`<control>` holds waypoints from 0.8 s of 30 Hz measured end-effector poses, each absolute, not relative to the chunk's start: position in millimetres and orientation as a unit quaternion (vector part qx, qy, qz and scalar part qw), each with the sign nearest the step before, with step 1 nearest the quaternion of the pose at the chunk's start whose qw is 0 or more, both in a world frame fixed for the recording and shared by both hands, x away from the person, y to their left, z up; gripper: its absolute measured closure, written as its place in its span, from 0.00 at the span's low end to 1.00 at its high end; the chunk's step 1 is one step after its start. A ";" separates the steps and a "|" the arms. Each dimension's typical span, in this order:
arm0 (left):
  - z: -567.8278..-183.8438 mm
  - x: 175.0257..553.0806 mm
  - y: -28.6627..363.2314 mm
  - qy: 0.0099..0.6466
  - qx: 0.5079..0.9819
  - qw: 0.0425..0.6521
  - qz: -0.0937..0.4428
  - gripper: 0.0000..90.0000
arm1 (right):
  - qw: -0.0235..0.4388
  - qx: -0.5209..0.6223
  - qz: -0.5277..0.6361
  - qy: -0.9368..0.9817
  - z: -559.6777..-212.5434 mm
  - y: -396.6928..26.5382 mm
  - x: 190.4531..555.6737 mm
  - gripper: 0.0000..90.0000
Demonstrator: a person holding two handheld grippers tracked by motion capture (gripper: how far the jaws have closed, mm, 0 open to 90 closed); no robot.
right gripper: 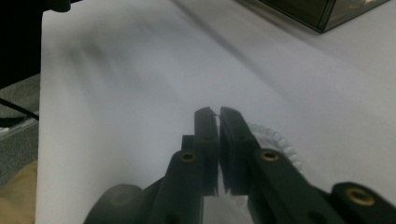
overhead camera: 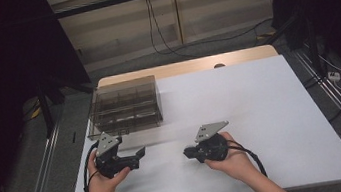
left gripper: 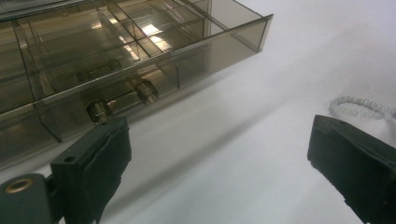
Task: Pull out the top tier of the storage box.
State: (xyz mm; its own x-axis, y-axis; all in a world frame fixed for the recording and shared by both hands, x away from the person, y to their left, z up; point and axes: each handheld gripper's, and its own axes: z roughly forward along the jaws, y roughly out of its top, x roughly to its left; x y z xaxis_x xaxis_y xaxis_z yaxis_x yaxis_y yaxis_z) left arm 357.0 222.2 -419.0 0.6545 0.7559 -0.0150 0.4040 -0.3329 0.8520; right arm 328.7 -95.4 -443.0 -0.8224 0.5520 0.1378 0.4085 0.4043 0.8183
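Left gripper (overhead camera: 139, 156) sits lower left of the high view, pointing right, jaws spread wide with nothing between them. In the left gripper view both black pads stand far apart at the bottom corners, bare table (left gripper: 243, 140) between.

Right gripper (overhead camera: 186, 153) is at lower centre of the high view, pointing left toward the other one. Its jaws are nearly together, just a thin slit left between the pads in the right gripper view. The bracelet (right gripper: 280, 142), clear beads, curves out from behind the right-hand jaw in that view, just right of centre. Can't tell whether the pads pinch it or it only lies on the table behind them; the slit itself looks empty apart from a small pale sliver at the tips.

The bracelet also shows in the left gripper view at the right edge, mid height, lying on the white surface just above the right pad.

Box (overhead camera: 124, 106), smoky transparent plastic with divided compartments, sits upper left on the table, beyond the left gripper and near it. Two small metal cylinders (left gripper: 146, 91) lie in its near compartments, seen through the wall in the left gripper view.
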 end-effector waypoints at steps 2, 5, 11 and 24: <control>-419.2 356.9 222.0 0.366 0.792 0.448 0.197 0.07 | 0.076 0.305 0.461 0.830 -444.4 -96.3 330.2 0.69; -419.2 356.9 221.4 0.364 0.794 0.446 0.197 0.07 | 0.093 0.312 0.461 0.825 -444.0 -103.9 329.8 0.59; -420.0 357.1 217.0 0.360 0.796 0.446 0.194 0.07 | 0.105 0.323 0.469 0.815 -442.1 -128.5 328.6 0.44; -420.3 356.6 206.6 0.352 0.801 0.448 0.185 0.07 | 0.143 0.375 0.471 0.785 -444.2 -174.8 320.3 0.21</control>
State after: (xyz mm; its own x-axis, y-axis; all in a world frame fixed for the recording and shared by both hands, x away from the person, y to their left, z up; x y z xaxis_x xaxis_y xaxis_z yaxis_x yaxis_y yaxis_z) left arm 356.6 206.6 -420.3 0.6834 0.7298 -0.0185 0.3983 -0.3514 0.8473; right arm 320.3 -174.8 -444.2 -0.6779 0.7238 0.1286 0.4538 0.2744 0.8478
